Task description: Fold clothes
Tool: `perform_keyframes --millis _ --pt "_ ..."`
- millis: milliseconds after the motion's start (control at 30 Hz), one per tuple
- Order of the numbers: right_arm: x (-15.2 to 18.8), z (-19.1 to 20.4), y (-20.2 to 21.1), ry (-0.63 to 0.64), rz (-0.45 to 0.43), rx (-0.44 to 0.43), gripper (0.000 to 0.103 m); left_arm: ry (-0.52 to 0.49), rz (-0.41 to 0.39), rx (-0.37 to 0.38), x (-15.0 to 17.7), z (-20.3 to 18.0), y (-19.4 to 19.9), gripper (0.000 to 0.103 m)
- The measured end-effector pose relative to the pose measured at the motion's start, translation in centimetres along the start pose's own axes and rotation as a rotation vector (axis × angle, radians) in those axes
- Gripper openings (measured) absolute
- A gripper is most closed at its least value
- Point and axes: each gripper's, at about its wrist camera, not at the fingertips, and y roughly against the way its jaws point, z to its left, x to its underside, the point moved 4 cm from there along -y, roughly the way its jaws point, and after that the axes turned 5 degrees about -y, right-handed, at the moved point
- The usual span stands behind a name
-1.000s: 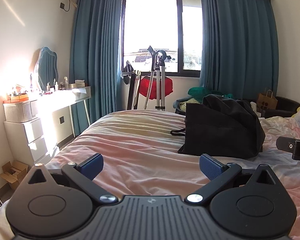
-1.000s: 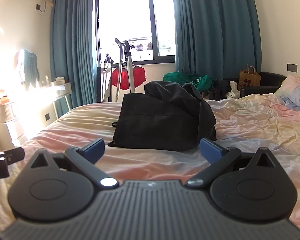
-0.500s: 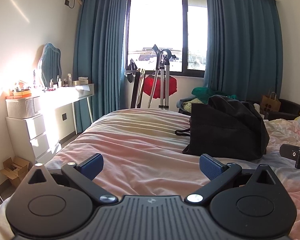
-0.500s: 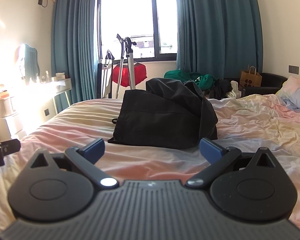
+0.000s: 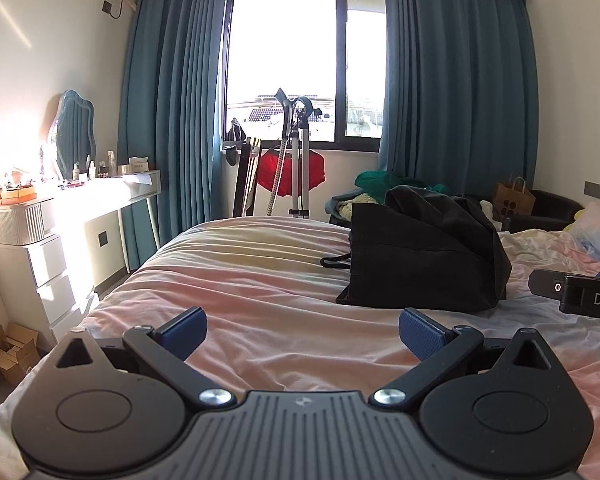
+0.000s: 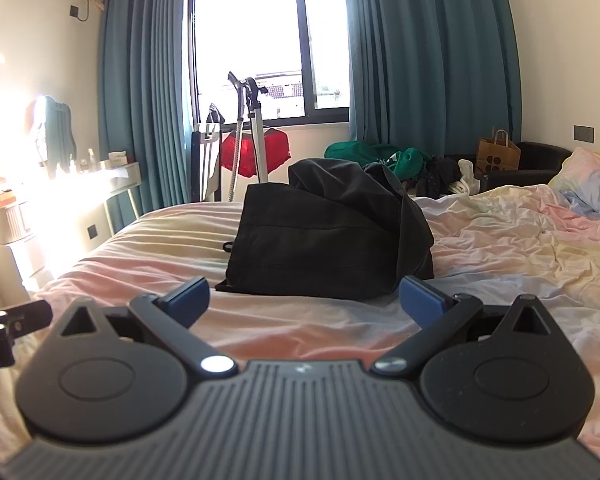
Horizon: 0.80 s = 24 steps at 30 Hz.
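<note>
Both my left tongs (image 5: 302,330) and right tongs (image 6: 304,300), spread wide and empty, had drawn nearer the black garment (image 6: 328,240) heaped mid-bed (image 6: 520,248), folding not yet begun.

A home bedroom. A bed (image 5: 260,280) with rumpled pastel bedding fills it, a dressing table (image 5: 112,196) with a mirror (image 5: 74,128) and toiletry bottles stands beside teal curtains (image 5: 172,100), and clothes lie heaped on an armchair (image 6: 540,160).
</note>
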Motion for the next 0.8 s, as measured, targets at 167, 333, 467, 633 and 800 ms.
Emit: perform_keyframes --millis 167,333,467,633,800 --pt "-0.3 0.0 0.3 0.012 -0.008 0.035 0.103 0.026 0.001 0.011 -0.1 0.3 0.1 0.103" --pt "-0.3 -0.2 0.4 -0.004 0.007 0.021 0.103 0.061 0.027 0.068 -0.3 0.4 -0.1 0.103" --pt "0.2 -0.5 0.0 -0.03 0.031 -0.015 0.103 0.067 0.036 0.11 -1.0 0.1 -0.6 0.103" --pt "-1.3 -1.0 -2.4 -0.054 0.043 -0.017 0.103 0.053 0.038 0.088 -3.6 1.3 -2.7 0.103" --pt "-5.2 -1.1 -8.8 -0.03 0.044 -0.038 0.099 0.043 0.055 0.063 -3.3 2.9 -6.0 0.103"
